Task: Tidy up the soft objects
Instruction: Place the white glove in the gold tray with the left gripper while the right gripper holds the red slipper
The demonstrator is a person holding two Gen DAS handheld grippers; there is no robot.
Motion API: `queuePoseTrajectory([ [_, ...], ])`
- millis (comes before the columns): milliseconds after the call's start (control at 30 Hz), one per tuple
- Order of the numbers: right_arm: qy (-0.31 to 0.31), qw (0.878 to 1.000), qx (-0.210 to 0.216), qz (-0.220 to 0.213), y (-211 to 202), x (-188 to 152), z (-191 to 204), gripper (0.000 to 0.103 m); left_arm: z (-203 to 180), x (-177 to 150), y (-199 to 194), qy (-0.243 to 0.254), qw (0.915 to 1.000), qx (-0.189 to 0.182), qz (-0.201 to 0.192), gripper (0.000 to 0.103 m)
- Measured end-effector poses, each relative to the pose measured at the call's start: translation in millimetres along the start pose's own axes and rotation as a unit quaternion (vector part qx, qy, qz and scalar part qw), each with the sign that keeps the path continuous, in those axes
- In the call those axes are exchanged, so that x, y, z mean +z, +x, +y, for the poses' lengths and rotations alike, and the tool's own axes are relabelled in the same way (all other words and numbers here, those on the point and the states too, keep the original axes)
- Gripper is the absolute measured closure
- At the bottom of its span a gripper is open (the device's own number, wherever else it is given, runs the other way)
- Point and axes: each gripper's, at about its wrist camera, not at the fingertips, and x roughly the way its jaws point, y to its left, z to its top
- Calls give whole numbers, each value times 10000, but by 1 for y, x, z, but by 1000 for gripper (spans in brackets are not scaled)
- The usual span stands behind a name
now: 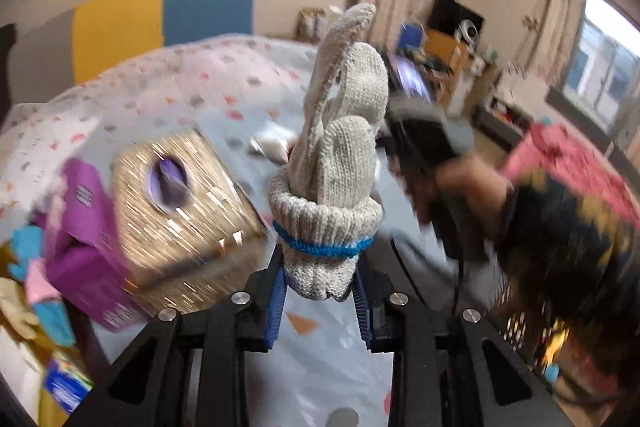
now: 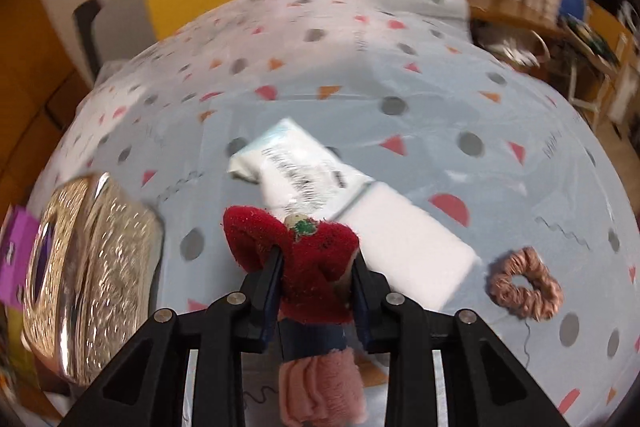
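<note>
My left tongs (image 1: 320,291) pinch a rolled pair of grey knit work gloves (image 1: 340,167) at the blue-banded cuff, so the bundle stands out from the tips with its long axis running straight along the tongs and the glove fingers pointing away from me. My right tongs (image 2: 318,291) are pressed on a red felt strawberry toy (image 2: 308,255), with a pink fuzzy piece hanging from it below the tips.

Both loads are held above the desk (image 2: 360,87), which is covered in a pale cloth with spots and triangles. The glittery gold box (image 1: 180,211) with an oval opening on its top lies to the left of both tongs; in the left view it sits just beside the gloves, so I judge the left hand the nearer one for a drop there. That opening looks narrow next to the glove bundle, which would likely need to go in end-first.

A purple carton (image 1: 92,239) leans against the box's far left side. Still lying on the cloth are a white plastic packet (image 2: 304,171) just ahead of the strawberry, a white pad (image 2: 408,247) under it, and a pinkish-brown scrunchie (image 2: 526,285) off to the right. The right hand (image 1: 460,187), blurred, is close to the gloves on their right.
</note>
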Motion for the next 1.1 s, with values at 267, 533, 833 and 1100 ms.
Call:
queuePoseTrajectory([
  [267,-587,9980,-58,222,15,-8,24,73,57,34,-44,-556,9955,477,-601,73],
  [533,-597,9980,-100,208,15,-8,22,73,154,20,-80,-1596,9758,1253,-813,72],
  [833,-677,9974,-121,204,16,-8,25,73,276,-54,-118,-3100,9184,2400,-528,72],
  [1100,-741,9969,-145,209,16,-8,27,73,340,-93,-109,-3707,8853,2807,60,72],
])
